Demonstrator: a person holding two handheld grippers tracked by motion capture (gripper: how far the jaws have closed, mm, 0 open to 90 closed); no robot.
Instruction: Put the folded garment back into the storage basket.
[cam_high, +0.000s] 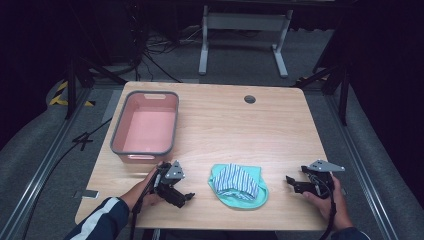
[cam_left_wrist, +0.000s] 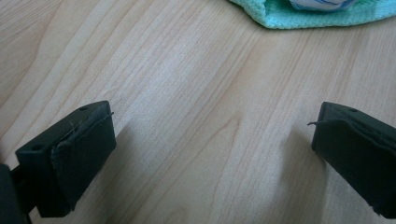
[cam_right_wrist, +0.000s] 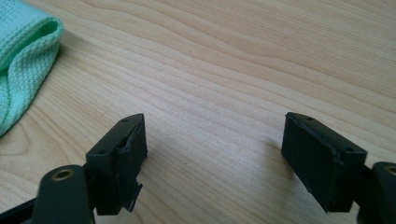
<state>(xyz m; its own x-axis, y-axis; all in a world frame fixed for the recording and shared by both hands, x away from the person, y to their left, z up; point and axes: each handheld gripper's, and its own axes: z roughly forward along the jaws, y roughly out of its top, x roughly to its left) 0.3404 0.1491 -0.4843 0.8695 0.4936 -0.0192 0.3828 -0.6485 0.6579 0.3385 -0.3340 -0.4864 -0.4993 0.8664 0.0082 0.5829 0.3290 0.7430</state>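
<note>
A folded bundle of cloth (cam_high: 238, 185), mint green with a blue-and-white striped piece lying on top, sits on the wooden counter (cam_high: 240, 125) near its front edge, between the two hands. The left gripper (cam_high: 186, 197) rests just to its left with its fingers (cam_left_wrist: 74, 158) spread wide and holding nothing; the green edge of the cloth shows ahead of it in the left gripper view. The right gripper (cam_high: 291, 182) sits to the right of the bundle, a little apart, its fingers (cam_right_wrist: 322, 158) likewise released and empty. An empty pink bin (cam_high: 146, 125) stands at the back left. The step in hand looks like taking hold of the cloth, likely to move it to the bin. To do it well, each side should slide low along the wood, get one finger under the folded edge, and pinch through all the layers so the striped piece does not slip off when lifted.
</note>
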